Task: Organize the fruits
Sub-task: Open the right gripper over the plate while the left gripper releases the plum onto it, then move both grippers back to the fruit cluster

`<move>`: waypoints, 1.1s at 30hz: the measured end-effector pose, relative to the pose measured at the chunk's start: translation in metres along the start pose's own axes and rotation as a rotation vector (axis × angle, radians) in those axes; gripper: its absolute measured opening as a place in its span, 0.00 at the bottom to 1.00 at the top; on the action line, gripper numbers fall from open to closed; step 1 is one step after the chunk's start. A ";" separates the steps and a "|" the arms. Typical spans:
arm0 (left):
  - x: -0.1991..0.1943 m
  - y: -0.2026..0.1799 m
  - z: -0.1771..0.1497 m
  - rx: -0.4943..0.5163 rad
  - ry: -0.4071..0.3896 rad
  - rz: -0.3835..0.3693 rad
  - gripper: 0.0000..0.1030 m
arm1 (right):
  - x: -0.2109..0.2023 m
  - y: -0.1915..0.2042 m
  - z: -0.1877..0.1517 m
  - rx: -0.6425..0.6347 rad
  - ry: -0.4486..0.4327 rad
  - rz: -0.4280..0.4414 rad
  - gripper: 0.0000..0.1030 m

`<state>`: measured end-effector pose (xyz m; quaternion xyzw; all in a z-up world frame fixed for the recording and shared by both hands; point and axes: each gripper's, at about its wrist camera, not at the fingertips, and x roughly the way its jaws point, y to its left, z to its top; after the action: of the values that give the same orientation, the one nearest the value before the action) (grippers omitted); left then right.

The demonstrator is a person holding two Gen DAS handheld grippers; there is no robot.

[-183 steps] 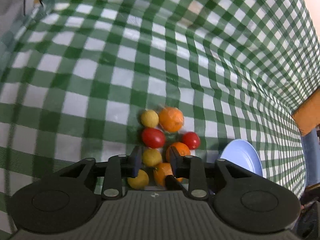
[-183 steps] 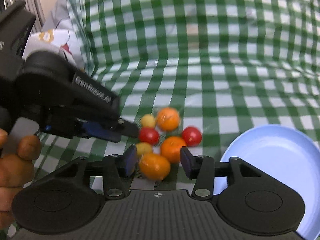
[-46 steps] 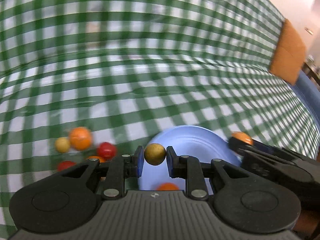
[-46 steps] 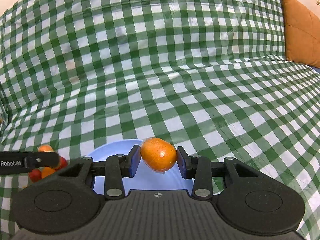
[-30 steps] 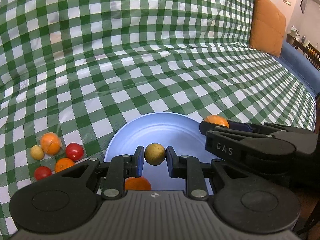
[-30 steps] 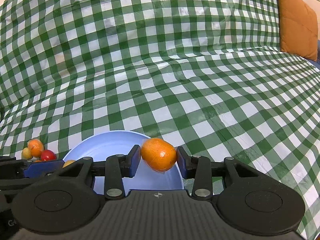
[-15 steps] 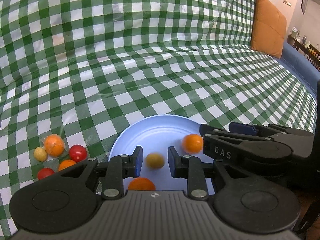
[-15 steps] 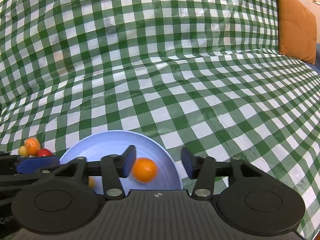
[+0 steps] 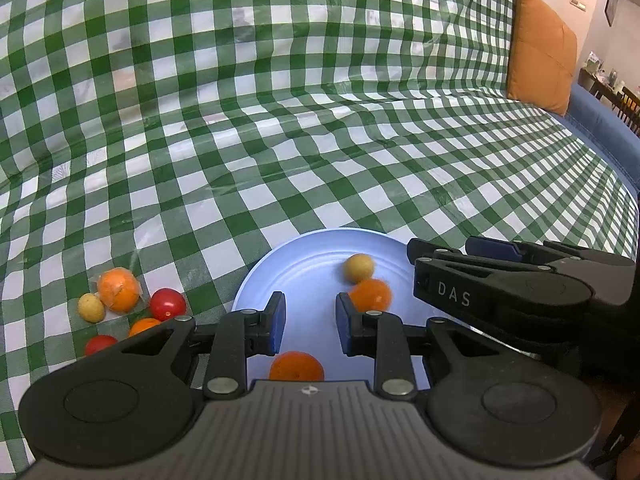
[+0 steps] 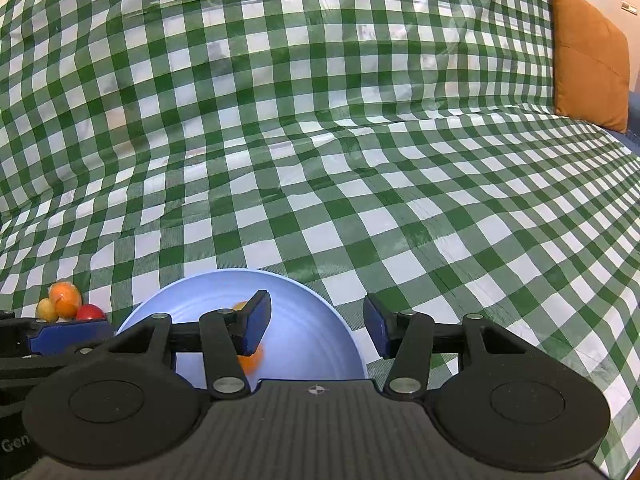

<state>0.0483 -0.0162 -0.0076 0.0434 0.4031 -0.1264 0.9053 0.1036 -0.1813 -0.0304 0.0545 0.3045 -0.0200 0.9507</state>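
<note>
From your left wrist view, your left gripper (image 9: pixel 306 322) hangs over the blue plate (image 9: pixel 256 280) with its jaws parted and nothing between them. A yellow fruit (image 9: pixel 359 267) and an orange one (image 9: pixel 370 294) lie on the plate just beyond the right jaw; another orange (image 9: pixel 296 366) sits below the jaws. Five fruits (image 9: pixel 120 284) wait on the checked cloth (image 9: pixel 280 120) at left, so the plate looks like your collecting spot.

From your right wrist view, your right gripper (image 10: pixel 316 330) is spread wide and empty over the plate (image 10: pixel 320 320). An orange (image 10: pixel 250 362), blurred, lies half hidden behind the left jaw.
</note>
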 end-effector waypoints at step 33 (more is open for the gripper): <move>-0.026 0.191 -0.008 -0.554 0.062 0.172 0.29 | -0.005 0.130 -0.015 -0.141 0.045 0.409 0.33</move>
<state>0.0762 0.1744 0.0012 -0.1676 0.4448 0.0672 0.8773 0.1004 -0.0504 -0.0277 0.0491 0.3087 0.1959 0.9295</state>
